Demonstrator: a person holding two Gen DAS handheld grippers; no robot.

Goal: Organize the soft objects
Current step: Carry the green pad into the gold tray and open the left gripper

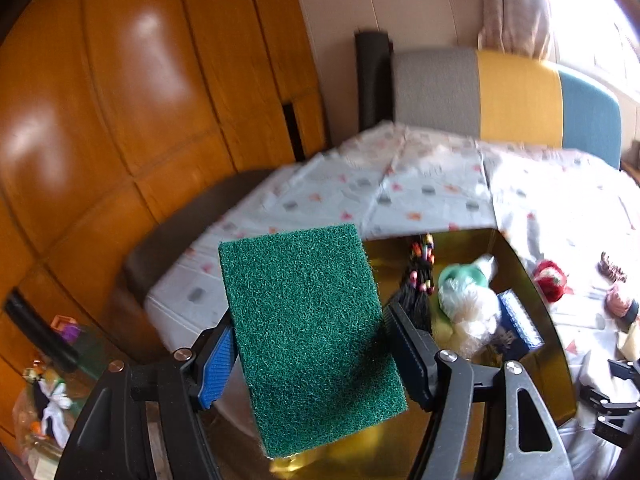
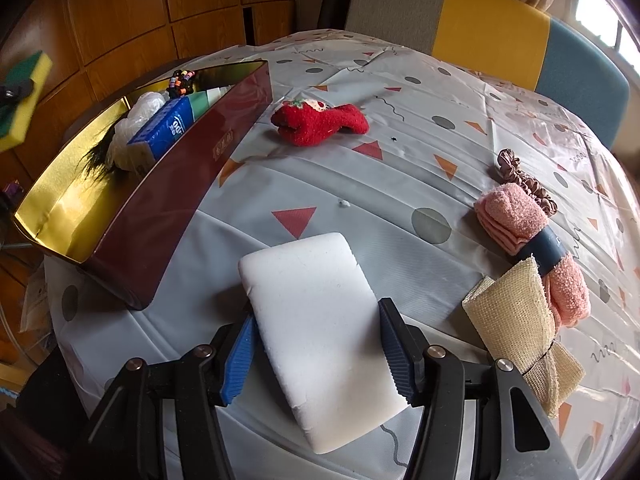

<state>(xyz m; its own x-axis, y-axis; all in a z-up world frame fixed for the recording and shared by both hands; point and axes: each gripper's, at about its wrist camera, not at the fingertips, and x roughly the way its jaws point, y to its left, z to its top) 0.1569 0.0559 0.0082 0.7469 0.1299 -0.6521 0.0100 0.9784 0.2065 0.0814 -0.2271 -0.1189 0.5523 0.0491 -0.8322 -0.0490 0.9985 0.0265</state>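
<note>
Gripping a green scouring sponge (image 1: 310,332) by its two long edges, the left gripper (image 1: 308,344) holds it above the gold-lined box (image 1: 532,280), jaws spread wide with both pads pressed against the sponge. From the right wrist view this sponge appears at the far left edge, with a yellow foam layer under the green face. The box has dark red outer walls and sits on the left part of the patterned tablecloth (image 2: 400,152); inside lie a black hair bundle with coloured beads (image 1: 420,280), a white crumpled plastic bag (image 2: 136,120), a blue tissue pack (image 2: 168,128) and a pale green item whose kind I cannot tell. The right gripper (image 2: 316,344) is half open and clamped on a white foam block (image 2: 320,320), which juts forward low over the near edge of the table. A red plush sock (image 2: 316,120) lies just right of the box. On the right side lie a folded pink towel with a dark band (image 2: 528,240), a brown scrunchie (image 2: 520,176) touching its far end, and a beige mesh cloth (image 2: 520,332) overlapping its near end.
</note>
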